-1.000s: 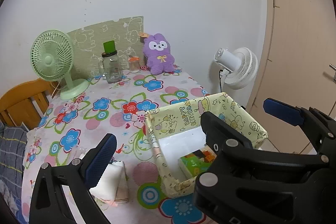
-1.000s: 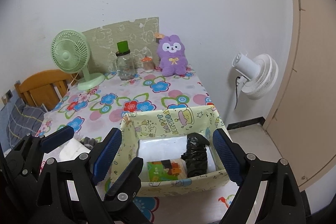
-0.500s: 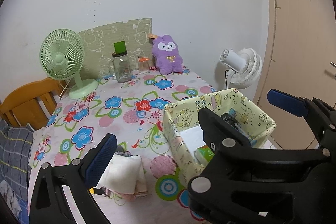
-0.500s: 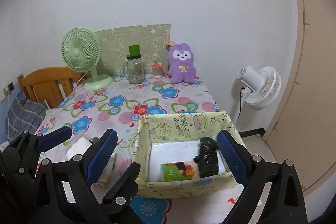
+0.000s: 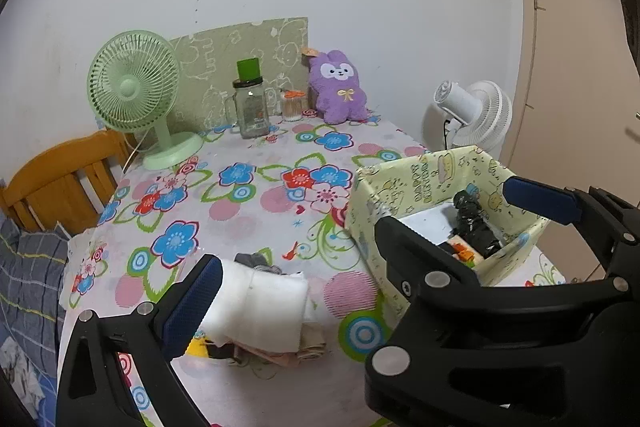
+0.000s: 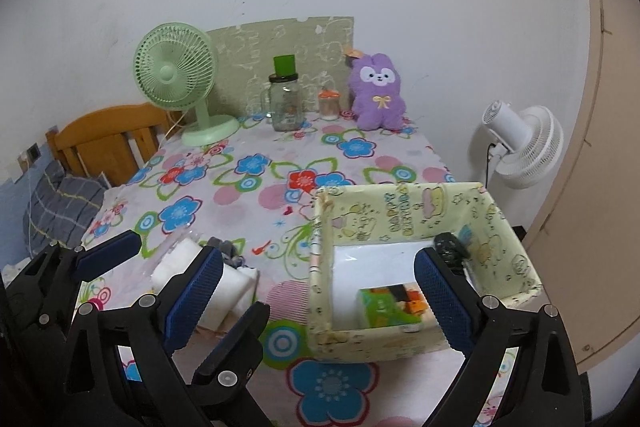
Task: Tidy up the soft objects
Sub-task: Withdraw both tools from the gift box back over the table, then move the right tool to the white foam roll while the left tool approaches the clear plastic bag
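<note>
Both tools are drifting left now, the left tool (image 5: pixel 356 231) and right tool (image 6: pixel 318 281) each gaping wide and holding nothing. White folded cloths (image 5: pixel 260 311) are lying on the table (image 5: pixel 256 203) just beside the yellow box (image 6: pixel 404 207), apart from it.

Home bedroom, floral-clothed table (image 5: pixel 256 195), plush toy (image 5: pixel 338 87), desk fan (image 5: pixel 134 87)

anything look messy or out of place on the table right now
Mostly the heap of soft things near the front left of the table: white folded cloth on top, grey and pinkish pieces sticking out unevenly beneath. It sits outside the yellow box, which already holds a black bundle and a green pack.
</note>
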